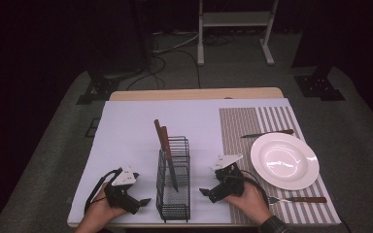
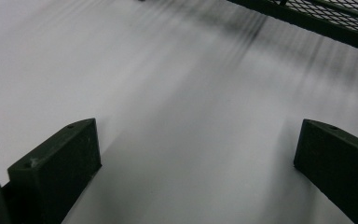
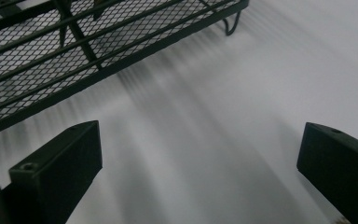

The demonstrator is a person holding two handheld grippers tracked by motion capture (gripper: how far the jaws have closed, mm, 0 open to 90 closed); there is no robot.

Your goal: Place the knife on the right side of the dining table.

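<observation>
Two grippers, high view: left gripper (image 1: 143, 201) and right gripper (image 1: 203, 192) flank the black wire mesh basket (image 1: 174, 191) at the white tabletop's (image 1: 126, 131) near edge.
Left gripper view: fingers (image 2: 56, 163) spread wide, empty.
Right gripper view: fingers (image 3: 58, 161) spread wide, empty, basket just ahead.

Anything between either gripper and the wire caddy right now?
Nothing visible. The left gripper and the right gripper flank the black wire caddy, both open and empty, with bare white table cover between each and the caddy's sides. The wooden-handled knives stand inside the caddy, not in the gap.
</observation>
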